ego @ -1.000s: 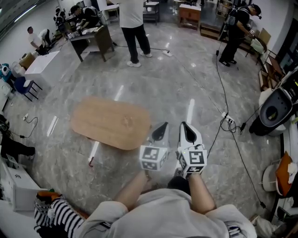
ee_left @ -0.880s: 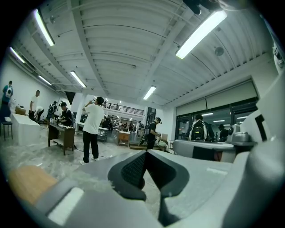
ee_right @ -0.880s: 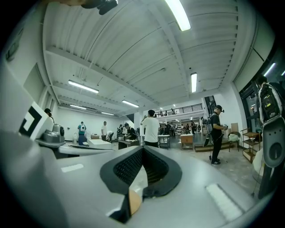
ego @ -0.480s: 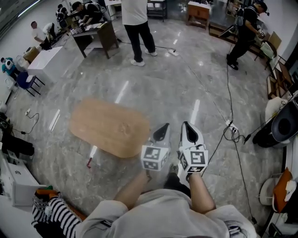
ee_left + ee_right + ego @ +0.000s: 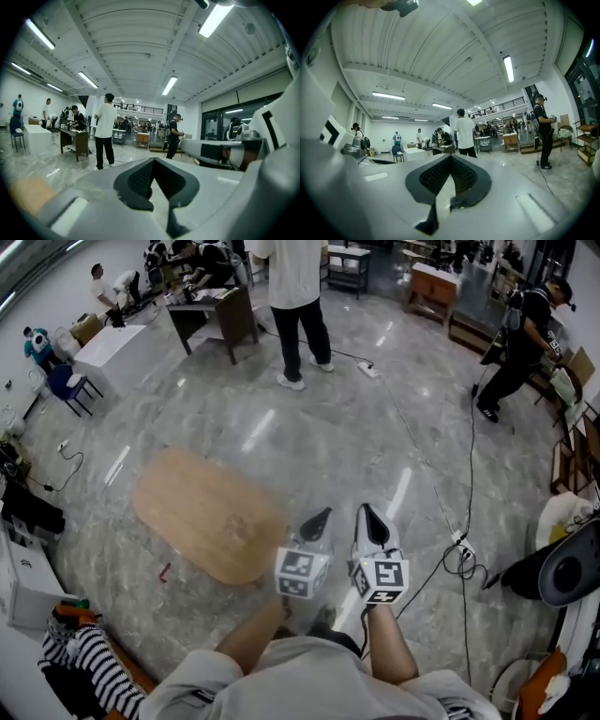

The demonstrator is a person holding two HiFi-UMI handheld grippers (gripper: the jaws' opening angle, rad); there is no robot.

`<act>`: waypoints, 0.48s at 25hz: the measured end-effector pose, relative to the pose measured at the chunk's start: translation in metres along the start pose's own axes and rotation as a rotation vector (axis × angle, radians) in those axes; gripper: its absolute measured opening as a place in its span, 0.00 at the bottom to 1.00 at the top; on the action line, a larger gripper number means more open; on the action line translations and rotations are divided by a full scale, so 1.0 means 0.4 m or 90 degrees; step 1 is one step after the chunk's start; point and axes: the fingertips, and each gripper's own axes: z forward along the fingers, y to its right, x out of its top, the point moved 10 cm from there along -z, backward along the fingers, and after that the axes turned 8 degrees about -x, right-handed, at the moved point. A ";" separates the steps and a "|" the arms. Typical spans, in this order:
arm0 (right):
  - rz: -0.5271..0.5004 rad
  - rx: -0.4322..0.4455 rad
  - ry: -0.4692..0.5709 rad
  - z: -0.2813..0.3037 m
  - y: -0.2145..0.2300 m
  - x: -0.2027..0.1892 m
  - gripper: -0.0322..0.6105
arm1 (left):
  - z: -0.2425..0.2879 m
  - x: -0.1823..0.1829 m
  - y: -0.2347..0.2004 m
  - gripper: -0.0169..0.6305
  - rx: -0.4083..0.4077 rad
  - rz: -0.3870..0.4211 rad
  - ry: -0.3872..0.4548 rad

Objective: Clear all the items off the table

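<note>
The left gripper and the right gripper are held up side by side, close together, in front of the person's chest. Both point forward. Each one has its jaws pressed together at the tips, with nothing in between. The brown wooden table sits low on the shiny gray floor, just to the left of the left gripper. Far ahead of both tools stands a person in a white shirt. A black cable runs along the floor to the right of the right gripper.
</note>
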 end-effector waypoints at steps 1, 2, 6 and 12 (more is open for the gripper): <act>0.002 0.011 0.002 0.021 0.006 0.003 0.06 | 0.013 0.006 -0.010 0.06 0.008 0.000 0.000; 0.003 0.023 0.004 0.042 0.011 0.005 0.06 | 0.025 0.010 -0.019 0.06 0.016 0.000 -0.001; 0.008 0.076 0.006 0.126 0.014 0.004 0.06 | 0.061 0.019 -0.062 0.06 0.054 0.003 -0.002; 0.001 0.147 -0.015 0.260 -0.041 -0.011 0.06 | 0.067 0.021 -0.177 0.06 0.116 -0.021 0.007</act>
